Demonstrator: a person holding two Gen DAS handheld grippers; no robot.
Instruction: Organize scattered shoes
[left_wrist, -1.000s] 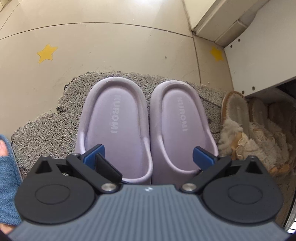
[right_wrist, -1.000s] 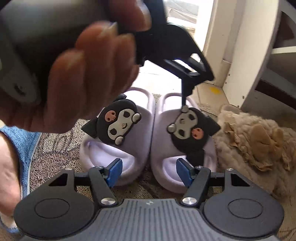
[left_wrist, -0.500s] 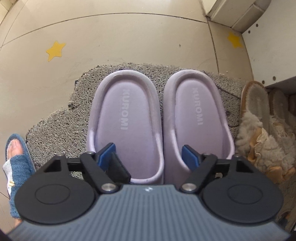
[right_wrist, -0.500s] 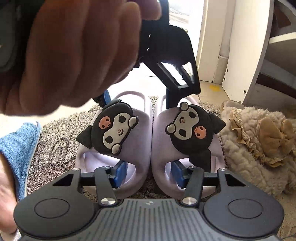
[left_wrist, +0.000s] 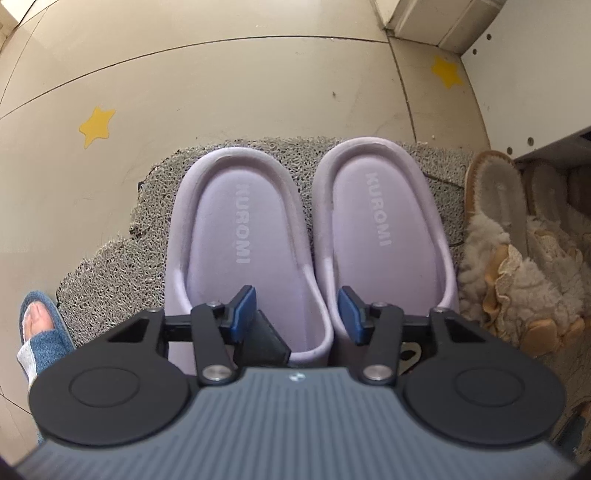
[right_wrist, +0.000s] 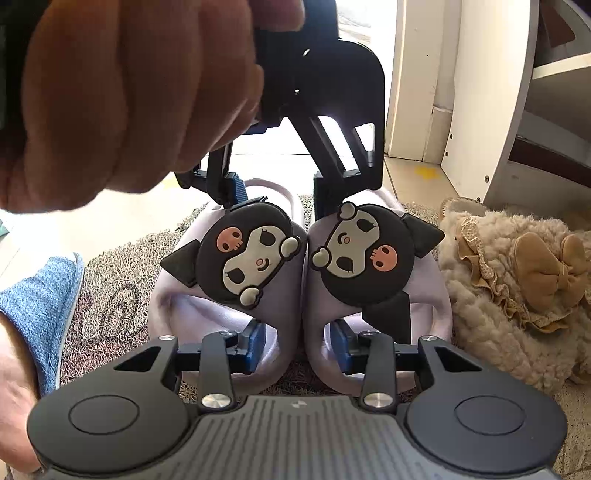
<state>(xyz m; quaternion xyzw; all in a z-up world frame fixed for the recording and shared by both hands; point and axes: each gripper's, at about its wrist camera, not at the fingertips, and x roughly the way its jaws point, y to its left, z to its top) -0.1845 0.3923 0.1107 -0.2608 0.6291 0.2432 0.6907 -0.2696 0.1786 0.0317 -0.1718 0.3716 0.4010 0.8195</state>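
Two lilac Kuromi slippers stand side by side on a grey mat (left_wrist: 107, 266). From above I see the left slipper (left_wrist: 236, 240) and the right slipper (left_wrist: 384, 221). My left gripper (left_wrist: 297, 317) hovers over their straps, its jaws part open astride the inner walls of both. From the toe side the left slipper (right_wrist: 236, 266) and the right slipper (right_wrist: 373, 258) touch. My right gripper (right_wrist: 299, 345) is low at the toes, its jaws part open with one pad (right_wrist: 255, 343) in each toe opening. The left gripper (right_wrist: 317, 110) shows above the slippers.
Fluffy beige slippers (left_wrist: 517, 273) with bows (right_wrist: 543, 269) lie right of the pair, by a white shoe cabinet (right_wrist: 480, 92). A foot in a blue slipper (left_wrist: 40, 332) stands at the left of the mat. Yellow star stickers (left_wrist: 96, 124) mark the tile floor.
Both grippers have narrowed around the pair. The two lilac slippers have been drawn together until they touch. The left gripper has risen a little.
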